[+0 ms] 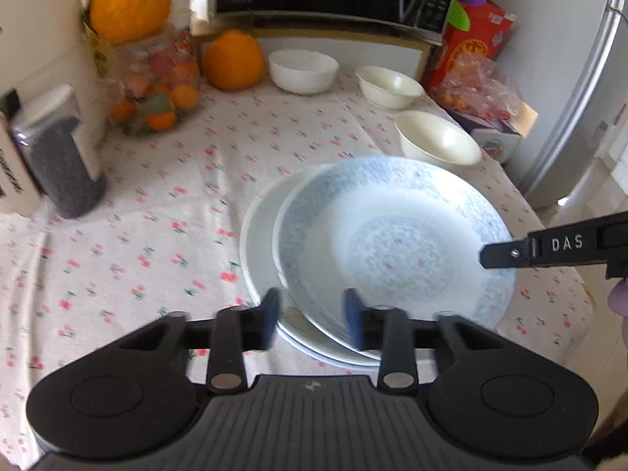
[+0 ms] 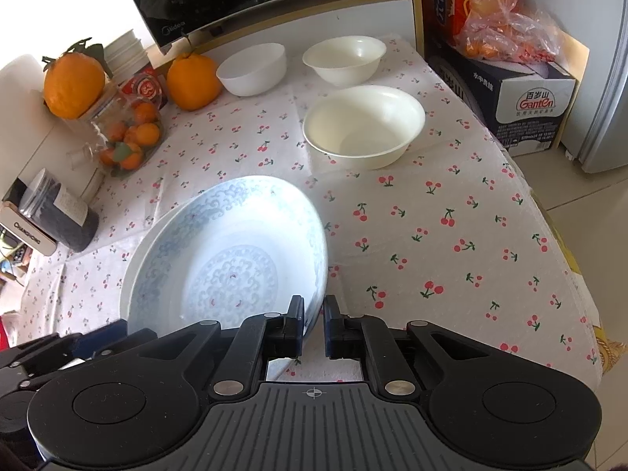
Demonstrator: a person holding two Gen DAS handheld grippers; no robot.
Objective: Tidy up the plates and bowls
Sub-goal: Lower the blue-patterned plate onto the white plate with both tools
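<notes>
A: Where's the patterned plate [image 1: 396, 235]?
B: On the cloth [image 2: 451, 212], tilted over a plain plate [image 1: 261, 235].
A: The bowls?
B: Big bowl [image 2: 363, 125] just behind; two smaller bowls [image 2: 345, 59] farther back.
A: Grippers?
B: Right gripper [image 2: 314, 318] pinches the patterned plate's rim. Left gripper [image 1: 312, 320] hangs spread over the near rims.

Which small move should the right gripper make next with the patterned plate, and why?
Probably lower it flat: the right gripper pinches the rim of the patterned plate, which tilts partly over the white plate, while the left gripper is open.
</notes>
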